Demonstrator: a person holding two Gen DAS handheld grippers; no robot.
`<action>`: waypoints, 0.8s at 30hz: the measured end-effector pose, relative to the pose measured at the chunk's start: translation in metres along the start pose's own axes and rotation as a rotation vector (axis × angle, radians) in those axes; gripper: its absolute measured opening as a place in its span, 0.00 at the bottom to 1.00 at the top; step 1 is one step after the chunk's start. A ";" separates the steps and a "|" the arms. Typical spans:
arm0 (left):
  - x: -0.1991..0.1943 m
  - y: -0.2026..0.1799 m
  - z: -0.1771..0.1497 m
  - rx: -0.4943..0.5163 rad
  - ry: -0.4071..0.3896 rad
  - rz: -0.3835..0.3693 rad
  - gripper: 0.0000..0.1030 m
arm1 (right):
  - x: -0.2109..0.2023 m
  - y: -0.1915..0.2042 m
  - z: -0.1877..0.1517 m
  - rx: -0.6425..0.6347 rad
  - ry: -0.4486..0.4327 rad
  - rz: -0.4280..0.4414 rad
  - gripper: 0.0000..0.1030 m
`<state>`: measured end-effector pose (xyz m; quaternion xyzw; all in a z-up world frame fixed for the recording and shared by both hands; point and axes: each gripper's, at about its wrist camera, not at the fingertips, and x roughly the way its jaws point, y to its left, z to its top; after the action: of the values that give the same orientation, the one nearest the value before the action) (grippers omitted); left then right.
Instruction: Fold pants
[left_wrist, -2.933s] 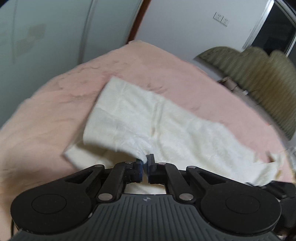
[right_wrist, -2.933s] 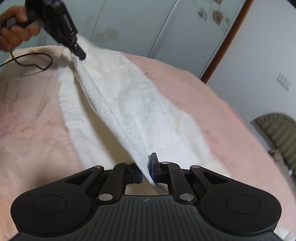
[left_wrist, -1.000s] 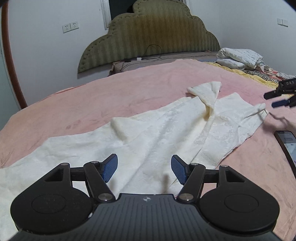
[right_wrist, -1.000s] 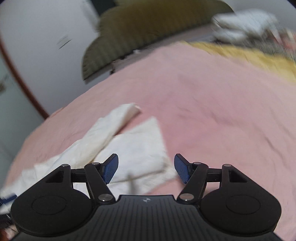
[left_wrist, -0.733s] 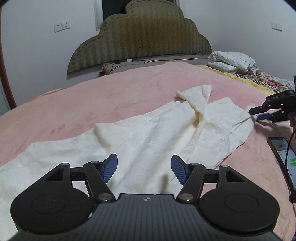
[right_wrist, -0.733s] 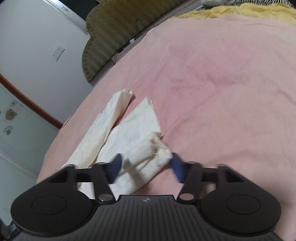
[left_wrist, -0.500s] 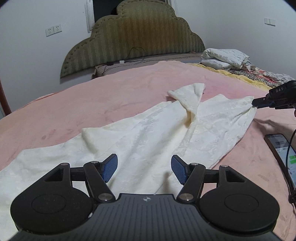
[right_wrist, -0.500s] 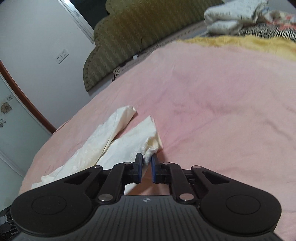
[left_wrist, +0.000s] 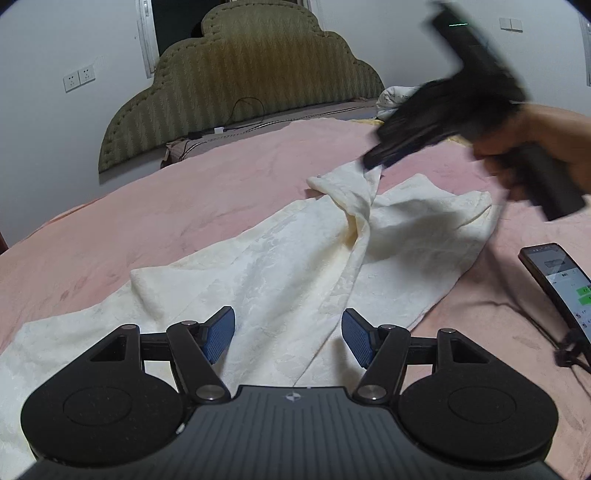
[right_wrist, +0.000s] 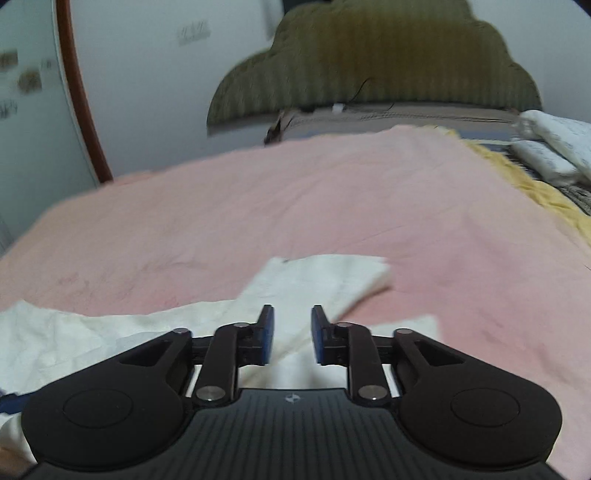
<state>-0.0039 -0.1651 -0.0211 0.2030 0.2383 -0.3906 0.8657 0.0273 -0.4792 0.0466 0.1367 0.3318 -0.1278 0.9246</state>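
Pants (left_wrist: 295, 266), cream, spread lengthwise across pink bed (left_wrist: 184, 206). Nearest, left gripper (left_wrist: 288, 334) above the fabric, jaws wide apart, holding nothing. Farther on, right gripper (left_wrist: 373, 162) at a lifted cuff; own view (right_wrist: 289, 334) has jaws parted, cloth beneath. Phone (left_wrist: 557, 280) lying to the right. Green headboard (left_wrist: 240, 81) at the back.

- The black right gripper (left_wrist: 373, 162) is motion-blurred, so its grip is unclear.
- The cream fabric pants (left_wrist: 280, 266) run past the left edge.
- The black smartphone (left_wrist: 557, 280) is cropped.
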 end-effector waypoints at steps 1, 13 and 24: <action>0.000 -0.001 0.000 0.008 -0.004 -0.002 0.66 | 0.018 0.014 0.007 -0.027 0.025 -0.017 0.29; 0.017 -0.011 0.005 0.069 -0.024 -0.045 0.67 | 0.082 0.035 0.017 -0.130 0.078 -0.220 0.19; 0.048 -0.045 0.004 0.283 -0.041 0.039 0.59 | -0.016 -0.083 -0.023 0.404 -0.046 -0.013 0.10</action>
<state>-0.0097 -0.2228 -0.0528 0.3196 0.1592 -0.4073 0.8406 -0.0245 -0.5467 0.0259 0.3143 0.2789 -0.2010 0.8849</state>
